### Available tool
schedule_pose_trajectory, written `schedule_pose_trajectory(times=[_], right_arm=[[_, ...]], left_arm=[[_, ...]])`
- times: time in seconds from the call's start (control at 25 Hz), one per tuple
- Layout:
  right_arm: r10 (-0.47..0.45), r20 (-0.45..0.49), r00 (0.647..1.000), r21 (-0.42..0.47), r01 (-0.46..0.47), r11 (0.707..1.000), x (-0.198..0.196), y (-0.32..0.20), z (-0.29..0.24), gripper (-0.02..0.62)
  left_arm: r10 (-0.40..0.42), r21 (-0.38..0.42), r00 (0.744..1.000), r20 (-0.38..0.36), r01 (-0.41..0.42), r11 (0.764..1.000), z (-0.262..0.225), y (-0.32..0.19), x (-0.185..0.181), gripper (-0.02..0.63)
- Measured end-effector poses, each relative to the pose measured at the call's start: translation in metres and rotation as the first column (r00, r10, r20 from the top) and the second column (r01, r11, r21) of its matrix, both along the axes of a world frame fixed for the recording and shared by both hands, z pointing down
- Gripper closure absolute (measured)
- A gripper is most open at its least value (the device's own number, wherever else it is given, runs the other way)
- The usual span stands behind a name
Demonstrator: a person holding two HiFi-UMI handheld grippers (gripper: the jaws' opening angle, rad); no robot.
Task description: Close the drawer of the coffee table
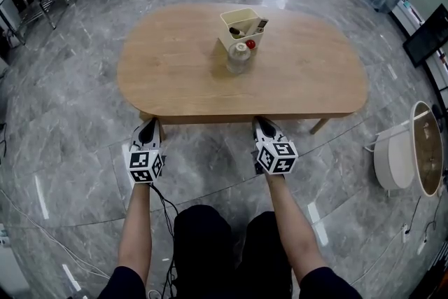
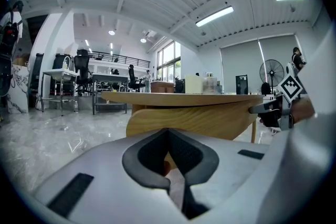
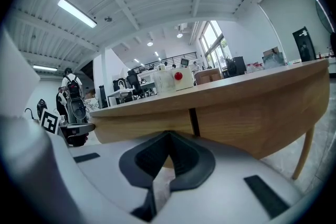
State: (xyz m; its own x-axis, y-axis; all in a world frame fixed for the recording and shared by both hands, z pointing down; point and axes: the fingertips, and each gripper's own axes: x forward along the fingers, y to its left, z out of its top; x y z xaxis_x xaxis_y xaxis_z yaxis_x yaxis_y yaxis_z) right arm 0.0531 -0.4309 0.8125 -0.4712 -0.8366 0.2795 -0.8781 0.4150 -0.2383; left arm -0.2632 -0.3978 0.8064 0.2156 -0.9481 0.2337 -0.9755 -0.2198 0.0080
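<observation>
- Tongs come first: the left tongs (image 1: 148, 127) and right tongs (image 1: 264, 124) sit low at the near edge of the counter (image 1: 175, 73). Each pair is pressed together with nothing between, probably so the blunt tips push rather than grip.
- They are spaced apart along the wooden front, which would spread a push evenly and keep the drawer (image 3: 142, 124) from skewing.
- The drawer front appears level with the panel beside it, marked off only by a dark upright seam, so it looks fully or almost home.
- I cannot tell whether the tips touch the wood.
- A cream caddy (image 1: 241, 28) and a glass jar (image 1: 238, 58) stand mid-counter, well clear of the work.
</observation>
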Motion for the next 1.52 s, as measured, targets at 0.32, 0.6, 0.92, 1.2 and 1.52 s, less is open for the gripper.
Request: schedule_pose_trajectory(times=[0.32,0.6,0.92,1.2,1.52], right_arm=[[0.007,0.007,1.0,-0.003,-0.007,1.0,-0.002,-0.013,0.001,0.569],[0.009,-0.022,1.0,-0.014,-0.01,1.0,-0.002,-0.011,0.004,0.569],[-0.047,-0.104,0.993,0.017,0.049,0.999,-0.006,0.014,-0.006,0.569],[-0.076,-0.126,0.989,0.064,0.085,0.994,0.005,0.063,-0.028,0.569],[-0.082,-0.163,0.983,0.086,0.097,0.992,0.027,0.135,-0.048,0.569]], left_arm=[[-0.002,0.002,1.0,0.007,0.002,1.0,0.001,-0.012,0.0,0.581],[0.025,-0.022,1.0,0.018,-0.024,0.999,0.006,-0.011,0.007,0.581],[0.001,0.007,1.0,-0.017,-0.001,1.0,-0.006,0.012,0.009,0.581],[-0.027,0.015,0.999,-0.029,0.028,0.999,-0.013,0.065,0.007,0.581],[-0.039,0.029,0.998,-0.047,0.04,0.999,-0.032,0.144,0.028,0.581]])
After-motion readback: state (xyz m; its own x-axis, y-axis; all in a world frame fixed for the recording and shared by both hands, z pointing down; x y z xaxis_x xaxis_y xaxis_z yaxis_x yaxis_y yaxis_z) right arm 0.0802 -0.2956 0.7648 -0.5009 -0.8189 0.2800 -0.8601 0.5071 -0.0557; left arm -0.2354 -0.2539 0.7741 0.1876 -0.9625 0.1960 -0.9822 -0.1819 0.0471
